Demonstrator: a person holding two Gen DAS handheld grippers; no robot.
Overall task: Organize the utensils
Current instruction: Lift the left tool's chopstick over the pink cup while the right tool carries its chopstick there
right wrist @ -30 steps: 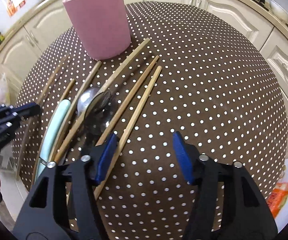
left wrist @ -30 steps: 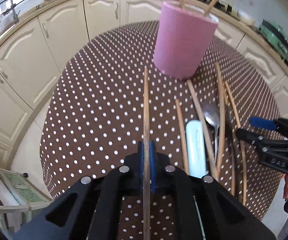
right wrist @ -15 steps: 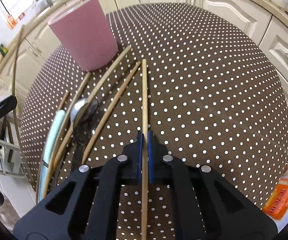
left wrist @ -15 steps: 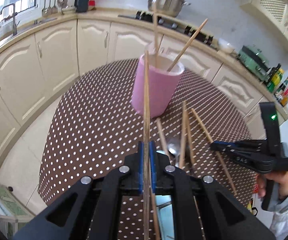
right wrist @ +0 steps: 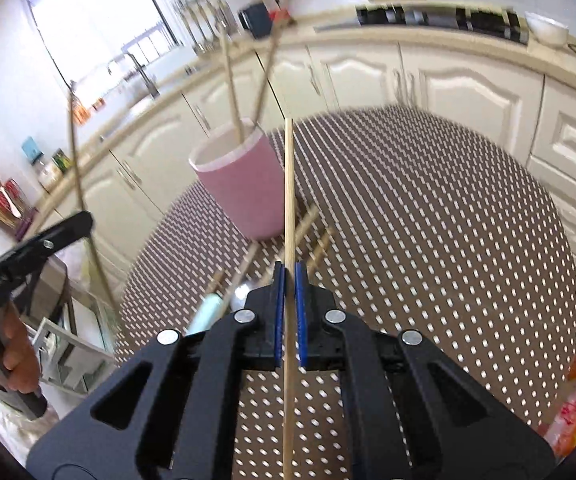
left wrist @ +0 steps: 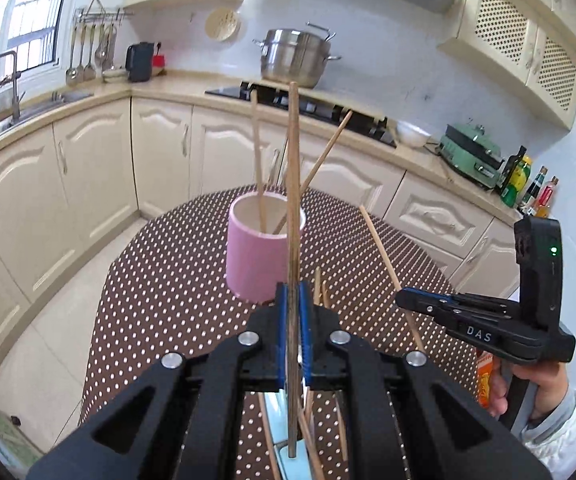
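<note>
- A pink cup (left wrist: 263, 258) stands upright on the round surface (left wrist: 160, 280), which wears a brown cloth with white dots; two chopsticks (left wrist: 259, 168) already lean inside it, one near upright, one slanting right.
- More chopsticks (right wrist: 312, 216) lie flat on the surface just beside the cup's base, on the near side, along with a spoon and a pale blue handle (right wrist: 206, 312); motion blur softens them in the right wrist view.
- The left tongs (left wrist: 294, 312) are closed tight on a darker wooden chopstick (left wrist: 293, 184), which runs up between the blue pads and crosses in front of the cup's rim.
- The right tongs (right wrist: 289, 300) are likewise clamped on a lighter chopstick (right wrist: 288, 192), its tip reaching up past the right side of the cup.
- In the left wrist view the right tongs (left wrist: 404, 298) show at the right edge with their chopstick (left wrist: 384, 252) slanting up toward the cup, held by a hand (left wrist: 528, 388) in a pale sleeve.
- In the right wrist view the left tongs (right wrist: 84, 220) appear at the left edge, gripped by the other hand (right wrist: 6, 364).
- Behind stand cream cabinets (left wrist: 100, 168), a steel pot (left wrist: 294, 58) on the hob, and a sink tap (left wrist: 10, 80) under the window.
</note>
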